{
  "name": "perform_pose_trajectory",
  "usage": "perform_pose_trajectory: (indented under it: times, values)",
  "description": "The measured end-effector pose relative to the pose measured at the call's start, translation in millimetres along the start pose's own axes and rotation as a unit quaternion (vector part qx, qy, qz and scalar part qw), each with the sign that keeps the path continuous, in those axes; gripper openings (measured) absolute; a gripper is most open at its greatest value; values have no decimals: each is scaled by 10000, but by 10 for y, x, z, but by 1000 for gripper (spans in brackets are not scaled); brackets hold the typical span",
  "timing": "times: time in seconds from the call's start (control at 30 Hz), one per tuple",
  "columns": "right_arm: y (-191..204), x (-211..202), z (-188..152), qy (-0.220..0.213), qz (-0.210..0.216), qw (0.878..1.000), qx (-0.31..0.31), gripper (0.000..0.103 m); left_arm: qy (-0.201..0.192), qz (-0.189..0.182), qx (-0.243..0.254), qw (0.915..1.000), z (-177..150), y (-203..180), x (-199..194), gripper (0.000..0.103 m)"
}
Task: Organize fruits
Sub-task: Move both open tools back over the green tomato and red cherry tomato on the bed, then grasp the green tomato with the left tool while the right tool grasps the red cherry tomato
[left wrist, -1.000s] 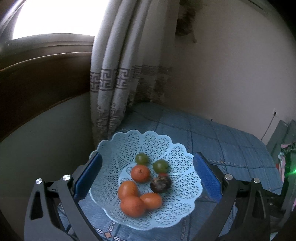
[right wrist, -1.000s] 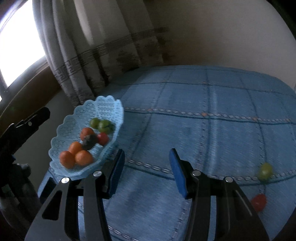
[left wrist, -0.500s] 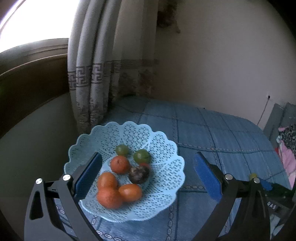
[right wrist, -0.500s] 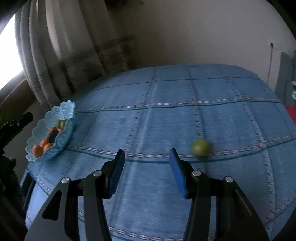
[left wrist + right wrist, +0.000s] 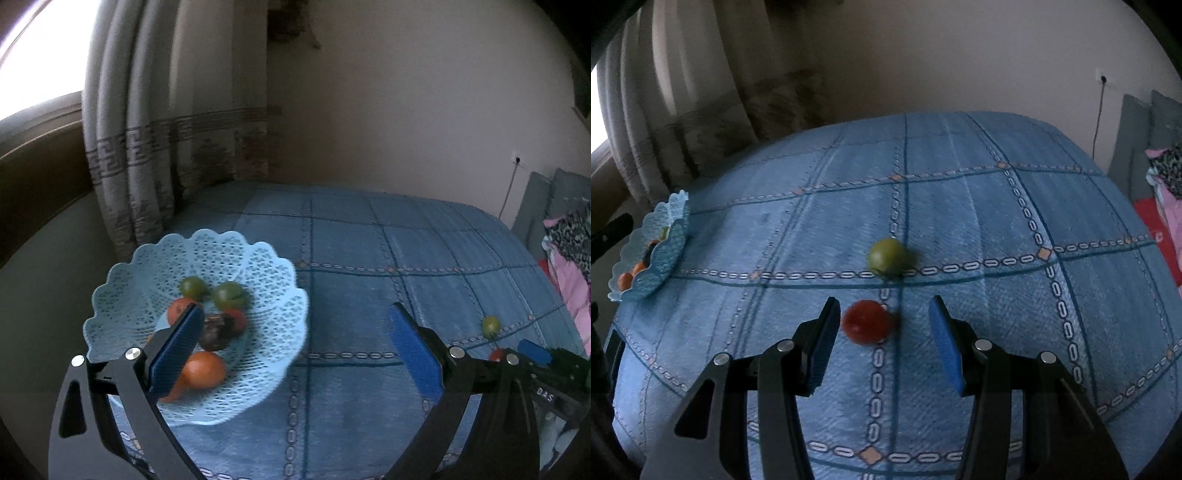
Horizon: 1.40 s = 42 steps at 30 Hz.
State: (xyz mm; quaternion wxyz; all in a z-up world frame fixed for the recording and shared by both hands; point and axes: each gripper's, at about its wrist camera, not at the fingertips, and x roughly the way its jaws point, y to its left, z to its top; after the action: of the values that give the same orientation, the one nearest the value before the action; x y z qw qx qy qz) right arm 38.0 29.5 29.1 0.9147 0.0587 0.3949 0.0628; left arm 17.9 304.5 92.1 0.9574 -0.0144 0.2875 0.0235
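The right gripper [image 5: 882, 332], jaws spread and empty, is straddling the red fruit [image 5: 866, 321]. Small, round and probably soft, it is calling for a gentle grip across its middle. The left gripper [image 5: 295, 350] is hanging wide open and empty.

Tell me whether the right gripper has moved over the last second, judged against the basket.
Yes. The right gripper has swung rightward, away from the basket, which now sits at the view's far left edge, and now frames the red fruit.

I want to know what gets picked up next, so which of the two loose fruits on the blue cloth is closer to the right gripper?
The red fruit. It sits between the right gripper's open fingers; the green fruit lies farther off.
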Motion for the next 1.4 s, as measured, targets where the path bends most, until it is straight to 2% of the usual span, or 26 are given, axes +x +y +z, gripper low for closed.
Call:
perform_pose_trajectory:
  times: [0.27,0.4,0.6,0.77,0.83,0.93,1.17,1.4]
  values:
    - [66,119,19,165,150,9996,-188,48,72,-119,314,9994,-18,-264,69,100]
    - [121,138,9,201,190,9991,-327,42,137,-181,429,9988,-26,-374,119,100]
    - [151,151,-35,278,329,9984,-364,40,178,-233,584,9979,-28,-512,157,100]
    - [150,150,-57,333,480,9976,-384,34,281,-386,686,9965,-23,-657,236,100]
    - [159,147,-64,351,557,9970,-419,27,337,-439,710,9959,-24,-712,276,100]
    - [173,118,-86,360,607,9964,-480,26,396,-484,800,9948,-32,-811,330,100]
    - [-21,-23,-63,261,679,9972,-177,26,512,-601,1112,9907,-50,-1078,460,100]
    - [-370,-78,9,191,402,9990,68,26,553,-919,1470,9833,-99,-1432,532,100]
